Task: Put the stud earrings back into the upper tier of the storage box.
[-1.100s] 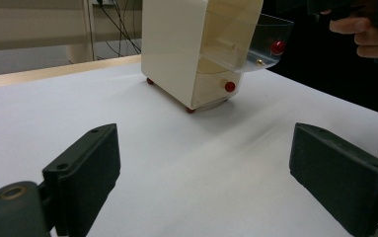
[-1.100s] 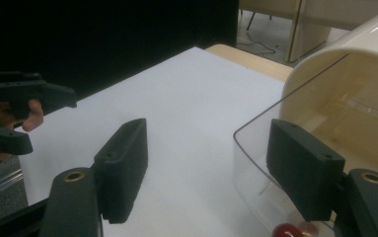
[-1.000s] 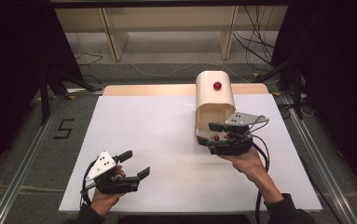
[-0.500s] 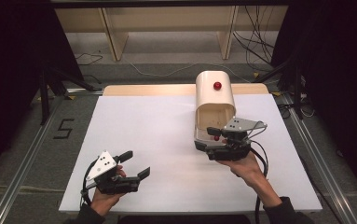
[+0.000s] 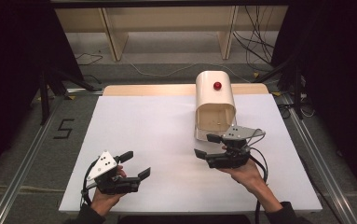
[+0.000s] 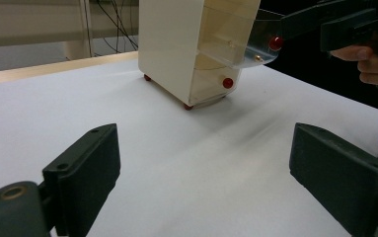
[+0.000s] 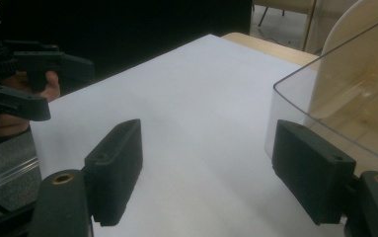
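Note:
A cream cabinet [image 5: 215, 100] with a red knob [image 5: 217, 85] on top stands at the table's far right. Its clear top drawer [image 6: 236, 37] is pulled out, with a red knob [image 6: 275, 43] on its front. The lower drawer's knob [image 6: 227, 82] sits flush. My right gripper [image 5: 205, 145] is just in front of the drawer, open, its jaws having just been opening with nothing between them. In the right gripper view, the drawer's clear corner [image 7: 344, 98] is beside one jaw of the right gripper [image 7: 206, 133]. My left gripper [image 5: 136, 164] rests open and empty near the front left edge.
The white table top [image 5: 148, 126] lies bare between the two grippers. A wooden strip [image 5: 143, 89] runs along its far edge, with shelf legs and cables on the floor beyond. Metal rails [image 5: 27, 168] flank the table.
My right gripper has drawn back slightly from the cabinet toward the person and its jaws have spread wider. The left gripper has stayed where it was.

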`<state>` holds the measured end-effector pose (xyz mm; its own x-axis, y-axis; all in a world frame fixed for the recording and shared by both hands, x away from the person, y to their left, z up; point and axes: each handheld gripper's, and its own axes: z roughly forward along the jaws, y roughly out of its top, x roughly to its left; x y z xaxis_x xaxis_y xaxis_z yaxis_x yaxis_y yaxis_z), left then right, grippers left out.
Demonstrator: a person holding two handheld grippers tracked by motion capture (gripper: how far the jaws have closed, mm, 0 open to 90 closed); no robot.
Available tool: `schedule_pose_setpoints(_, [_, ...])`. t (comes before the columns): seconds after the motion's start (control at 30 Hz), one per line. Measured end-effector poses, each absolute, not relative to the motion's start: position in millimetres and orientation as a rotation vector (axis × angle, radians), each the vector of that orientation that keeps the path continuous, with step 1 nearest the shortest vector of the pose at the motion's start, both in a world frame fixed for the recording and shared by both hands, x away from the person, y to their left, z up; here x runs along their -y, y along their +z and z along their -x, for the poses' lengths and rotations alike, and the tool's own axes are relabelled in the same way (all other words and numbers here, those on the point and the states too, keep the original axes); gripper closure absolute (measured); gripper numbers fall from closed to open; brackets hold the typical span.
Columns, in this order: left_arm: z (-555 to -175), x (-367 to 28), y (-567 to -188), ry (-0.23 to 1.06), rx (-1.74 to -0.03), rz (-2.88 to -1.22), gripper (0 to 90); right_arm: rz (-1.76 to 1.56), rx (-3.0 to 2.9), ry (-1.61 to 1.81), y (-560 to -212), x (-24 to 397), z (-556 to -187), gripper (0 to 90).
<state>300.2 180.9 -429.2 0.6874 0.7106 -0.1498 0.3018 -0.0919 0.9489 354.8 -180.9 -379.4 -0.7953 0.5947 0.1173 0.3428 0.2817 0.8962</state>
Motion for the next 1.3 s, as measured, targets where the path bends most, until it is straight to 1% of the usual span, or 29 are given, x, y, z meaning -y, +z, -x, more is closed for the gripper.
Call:
schedule_pose_setpoints(0.7, [-301, -180, -430, 0.406, -0.829, -1.688, 11.6, -0.872, -2.324, 1.477, -400, 189, -344, 26.8])
schedule_pose_setpoints(0.93, [-301, -179, -430, 0.401, -0.825, -1.695, 11.7, -0.873, -2.312, 1.469, -404, 195, -340, 24.1])
schedule_pose_setpoints(1.07, [-301, -179, -430, 0.398, -0.822, -1.701, 11.6, -0.885, -2.295, 1.466, -408, 201, -337, 21.1])
schedule_pose_setpoints(1.3, [-301, -179, -431, 0.393, -0.828, -1.705, 11.6, -0.939, -2.257, 1.463, -416, 214, -333, 18.9])
